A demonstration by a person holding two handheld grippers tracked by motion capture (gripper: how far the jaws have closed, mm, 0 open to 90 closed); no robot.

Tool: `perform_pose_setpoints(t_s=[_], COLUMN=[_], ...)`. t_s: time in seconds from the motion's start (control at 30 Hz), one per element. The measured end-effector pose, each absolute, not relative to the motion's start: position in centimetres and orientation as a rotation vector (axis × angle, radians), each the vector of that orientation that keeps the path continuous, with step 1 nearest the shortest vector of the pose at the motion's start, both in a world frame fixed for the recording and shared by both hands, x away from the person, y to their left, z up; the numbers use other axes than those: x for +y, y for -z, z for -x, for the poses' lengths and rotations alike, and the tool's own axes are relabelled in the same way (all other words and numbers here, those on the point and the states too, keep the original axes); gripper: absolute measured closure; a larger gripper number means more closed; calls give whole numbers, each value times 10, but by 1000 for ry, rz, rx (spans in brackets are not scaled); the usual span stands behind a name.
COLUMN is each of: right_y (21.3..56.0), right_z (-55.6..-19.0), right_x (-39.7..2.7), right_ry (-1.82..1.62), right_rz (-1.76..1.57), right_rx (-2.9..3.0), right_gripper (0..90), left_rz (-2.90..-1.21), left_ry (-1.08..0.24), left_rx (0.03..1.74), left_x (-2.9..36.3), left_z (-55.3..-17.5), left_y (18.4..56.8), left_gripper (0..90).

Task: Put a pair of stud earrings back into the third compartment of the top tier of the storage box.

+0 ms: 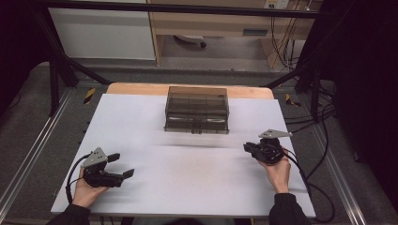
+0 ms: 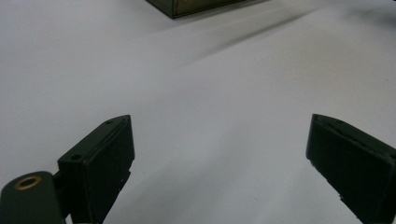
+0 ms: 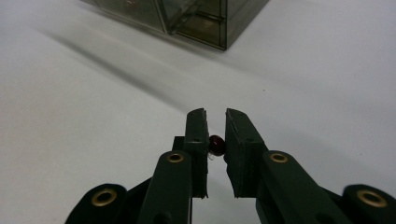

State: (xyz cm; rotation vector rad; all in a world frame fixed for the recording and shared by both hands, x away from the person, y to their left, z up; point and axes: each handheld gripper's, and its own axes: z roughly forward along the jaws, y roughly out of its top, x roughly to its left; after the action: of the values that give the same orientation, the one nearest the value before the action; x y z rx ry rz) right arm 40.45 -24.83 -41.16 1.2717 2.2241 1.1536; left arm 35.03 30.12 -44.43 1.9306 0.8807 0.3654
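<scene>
A white table (image 1: 187,183) takes up most of the high view, with a strip of bare wood along its far edge. At the far middle of it stands a smoky, see-through box (image 1: 197,110) with inner dividers; its near corner also shows at the top of the right gripper view (image 3: 219,23), and a dark corner of it at the top edge of the left gripper view (image 2: 187,7). At the near left of the table a hand (image 1: 84,190) holds the left gripper (image 1: 121,165), which rests low over the bare tabletop, well apart from the box; its jaws stand wide apart with nothing between them, as the left gripper view (image 2: 219,154) shows plainly. At the right side of the table the other hand (image 1: 277,171) holds the right gripper (image 1: 248,148), nearer the box but still apart from it, pointing leftward across the table. In the right gripper view its jaws (image 3: 215,122) stand close together, pinching a small dark red bead (image 3: 216,144) set deep between the pads, well back from the tips. The bead touches both pads and sits above the tabletop. Cables trail from both grippers toward the near edge of the table.
</scene>
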Motion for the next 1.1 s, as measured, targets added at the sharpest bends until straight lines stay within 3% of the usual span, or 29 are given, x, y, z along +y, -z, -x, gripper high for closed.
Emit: perform_pose_setpoints(t_s=[1.1], right_y=[346], right_z=[-398], right_x=[-214], right_ry=[-1245], right_rz=[-1134], right_rx=[2209], right_gripper=[796], left_rz=[-1930], left_ry=[-371], left_rx=[882], left_x=[302], left_z=[-349], left_y=[444], left_gripper=[78])
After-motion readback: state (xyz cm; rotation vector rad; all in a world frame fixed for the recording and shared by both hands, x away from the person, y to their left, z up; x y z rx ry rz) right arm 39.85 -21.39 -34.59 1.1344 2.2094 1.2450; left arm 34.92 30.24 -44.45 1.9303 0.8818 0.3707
